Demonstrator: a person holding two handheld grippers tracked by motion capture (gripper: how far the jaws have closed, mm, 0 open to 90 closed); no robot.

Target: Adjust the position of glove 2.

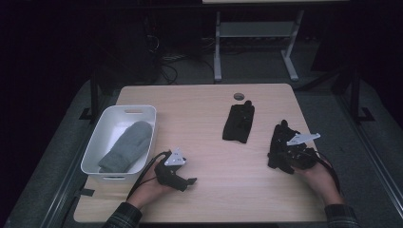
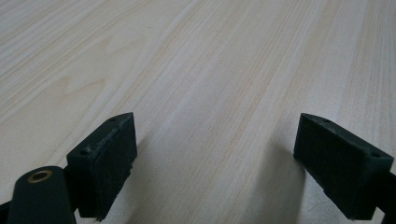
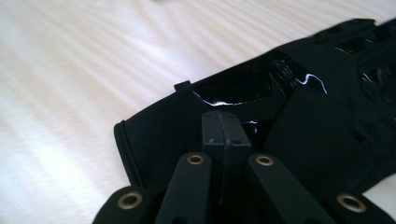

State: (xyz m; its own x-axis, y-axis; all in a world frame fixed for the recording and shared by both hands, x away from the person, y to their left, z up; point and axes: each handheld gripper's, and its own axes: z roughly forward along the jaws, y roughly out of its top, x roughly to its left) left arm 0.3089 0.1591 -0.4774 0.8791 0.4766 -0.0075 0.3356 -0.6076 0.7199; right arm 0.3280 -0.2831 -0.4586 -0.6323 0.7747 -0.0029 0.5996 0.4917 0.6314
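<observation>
Two handheld grippers at work on the pale wooden table (image 1: 204, 102), one in each hand of the person, forearms entering from the near edge.

Right gripper (image 1: 283, 156): sits at the right side of the table, over the cuff end of a black fabric glove with glossy patches (image 1: 281, 137). In the right gripper view its jaws stand pressed together, pad against pad, with a fold of that glove (image 3: 261, 107) pinched at the cuff. Glove lies flat otherwise, fingers pointing away from the person. Grey three-cornered plate on top of the gripper is plain in the high view.

Left gripper (image 1: 189, 181): low over bare wood near the front left, just beside the near right corner of the white plastic bin (image 1: 149, 121). Jaws spread wide apart in the left gripper view (image 2: 215, 168), nothing between the pads, only table grain under them. Whether the tips touch the wood I cannot tell.

Other things: a second black glove (image 1: 238, 123) lies flat near the middle of the table, well apart from both grippers. A grey knitted mitten (image 1: 126, 146) lies inside the bin at the left edge.
</observation>
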